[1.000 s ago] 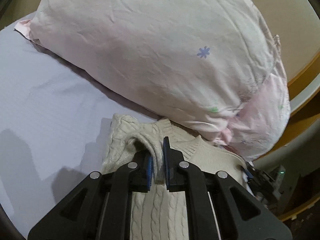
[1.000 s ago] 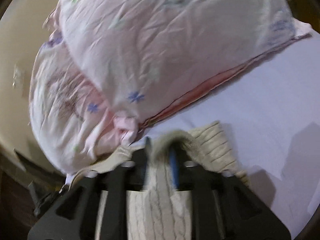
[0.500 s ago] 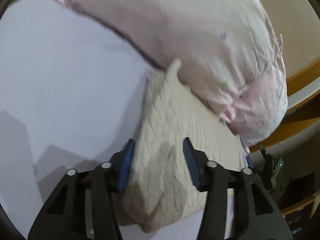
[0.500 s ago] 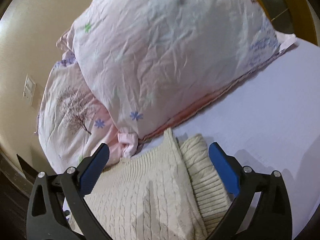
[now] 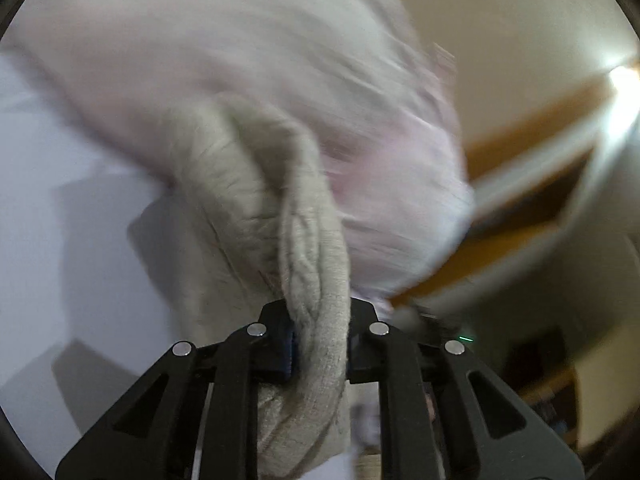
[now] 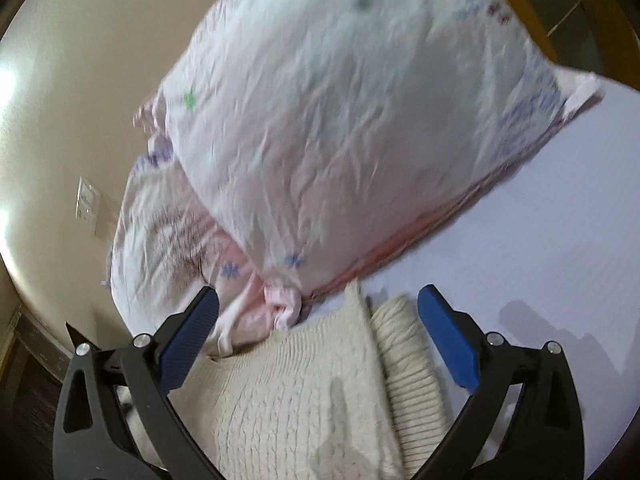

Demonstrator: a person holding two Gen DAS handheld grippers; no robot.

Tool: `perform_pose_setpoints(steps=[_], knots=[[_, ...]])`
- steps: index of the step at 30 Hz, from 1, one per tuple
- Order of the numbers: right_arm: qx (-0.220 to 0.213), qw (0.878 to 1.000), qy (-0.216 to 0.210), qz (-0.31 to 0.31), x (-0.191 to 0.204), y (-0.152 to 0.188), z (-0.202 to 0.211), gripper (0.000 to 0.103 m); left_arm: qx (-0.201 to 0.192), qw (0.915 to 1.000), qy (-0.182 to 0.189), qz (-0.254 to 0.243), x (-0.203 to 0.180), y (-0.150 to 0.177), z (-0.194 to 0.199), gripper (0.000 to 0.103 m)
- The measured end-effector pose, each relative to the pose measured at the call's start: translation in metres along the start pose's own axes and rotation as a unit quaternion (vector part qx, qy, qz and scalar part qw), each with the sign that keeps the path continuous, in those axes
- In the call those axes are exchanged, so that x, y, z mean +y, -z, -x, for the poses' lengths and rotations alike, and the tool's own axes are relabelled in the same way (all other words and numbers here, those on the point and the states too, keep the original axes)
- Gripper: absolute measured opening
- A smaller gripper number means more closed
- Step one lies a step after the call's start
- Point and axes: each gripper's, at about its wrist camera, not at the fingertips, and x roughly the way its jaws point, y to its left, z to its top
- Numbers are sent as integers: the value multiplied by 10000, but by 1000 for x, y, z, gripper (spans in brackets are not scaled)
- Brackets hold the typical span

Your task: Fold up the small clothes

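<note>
A cream cable-knit sweater point(image 6: 304, 396) lies folded on the pale lilac bed sheet point(image 6: 552, 248), its ribbed edge to the right. My right gripper point(image 6: 318, 304) is open wide and empty, its blue pads either side of the sweater's far edge. In the blurred left wrist view, my left gripper point(image 5: 320, 344) is shut on a thick fold of the sweater point(image 5: 312, 264), which rises in a bunched loop above the sheet point(image 5: 60, 200).
A large pink-white pillow with small flower prints point(image 6: 360, 120) lies just beyond the sweater, atop a second printed pillow point(image 6: 168, 240). It also fills the left wrist view point(image 5: 240, 60). A beige wall with a switch plate point(image 6: 86, 204) stands behind. A wooden frame point(image 5: 520, 160) is right.
My left gripper opened half a second ago and has since shut again on a fold of the sweater and lifted it. My right gripper let go of the sweater and stays open.
</note>
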Motion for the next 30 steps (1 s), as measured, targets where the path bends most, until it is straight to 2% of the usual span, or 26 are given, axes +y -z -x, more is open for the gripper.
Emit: perform_pose_setpoints(steps=[1, 3, 4, 5, 7, 8, 10, 11, 12, 13, 14, 15, 16, 17, 20, 21, 22, 24, 25, 26, 27, 28, 29, 30], knots=[[-58, 10000, -12, -4, -3, -4, 5, 100, 249, 9992, 304, -78, -17, 4, -32, 16], [20, 9999, -116, -114, -15, -11, 9, 100, 726, 9950, 675, -89, -34, 18, -86, 18], [116, 9996, -181, -164, -21, -14, 8, 100, 1112, 9892, 948, 101, -38, 32, -124, 21], [245, 9992, -219, -232, -29, -16, 7, 100, 1347, 9843, 1106, 269, -37, 39, -144, 21], [534, 9972, -205, -491, -44, -21, 4, 100, 1865, 9676, 1535, 737, -32, 55, -183, 21], [641, 9957, -261, -619, -51, -23, 3, 100, 1906, 9664, 1533, 787, -31, 57, -185, 21], [960, 9911, -412, -822, -58, -25, -1, 100, 1763, 9744, 1301, 498, -34, 53, -175, 21], [1140, 9891, -398, -841, -58, -24, -5, 100, 1519, 9833, 987, 149, -36, 45, -159, 23], [1291, 9877, -344, -815, -57, -22, -8, 100, 1301, 9892, 670, -96, -36, 39, -144, 30], [1499, 9857, -248, -735, -54, -19, -13, 100, 983, 9942, 99, -416, -36, 32, -124, 52], [1651, 9840, -173, -654, -50, -16, -18, 100, 686, 9938, -514, -701, -36, 28, -108, 70], [1895, 9805, -70, -518, -46, -10, -26, 100, 470, 9897, -990, -920, -35, 26, -97, 71], [2116, 9765, 17, -409, -41, -4, -34, 100, 344, 9817, -1473, -1157, -31, 25, -87, 71], [2236, 9740, 64, -349, -39, 0, -38, 100, 389, 9764, -1708, -1259, -26, 26, -85, 71], [2638, 9644, 156, -100, -29, 16, -55, 101, 871, 9699, -1926, -1208, -15, 37, -98, 71], [2588, 9656, 225, 89, -23, 19, -56, 101, 1046, 9668, -1981, -1232, -15, 41, -107, 72], [2586, 9653, 289, 211, -20, 21, -57, 101, 1125, 9643, -2027, -1276, -13, 47, -112, 78], [2499, 9671, 326, 361, -16, 26, -56, 100, 1184, 9583, -2184, -1410, -12, 56, -122, 82], [2456, 9679, 331, 414, -15, 28, -56, 93, 1213, 9562, -2238, -1444, -12, 56, -124, 82], [2443, 9680, 343, 471, -13, 30, -56, 79, 1250, 9546, -2266, -1473, -12, 60, -129, 83], [2394, 9690, 405, 460, -14, 32, -57, 73, 1268, 9551, -2246, -1461, -11, 62, -134, 83], [2352, 9704, 398, 368, -17, 29, -58, 53, 1282, 9570, -2196, -1396, -6, 65, -137, 83], [2416, 9703, 95, 2, -25, 29, -60, 41, 1268, 9597, -2115, -1345, -4, 66, -140, 82], [2451, 9690, -126, -291, -31, 30, -63, 40, 1199, 9619, -2009, -1412, -4, 68, -141, 75]])
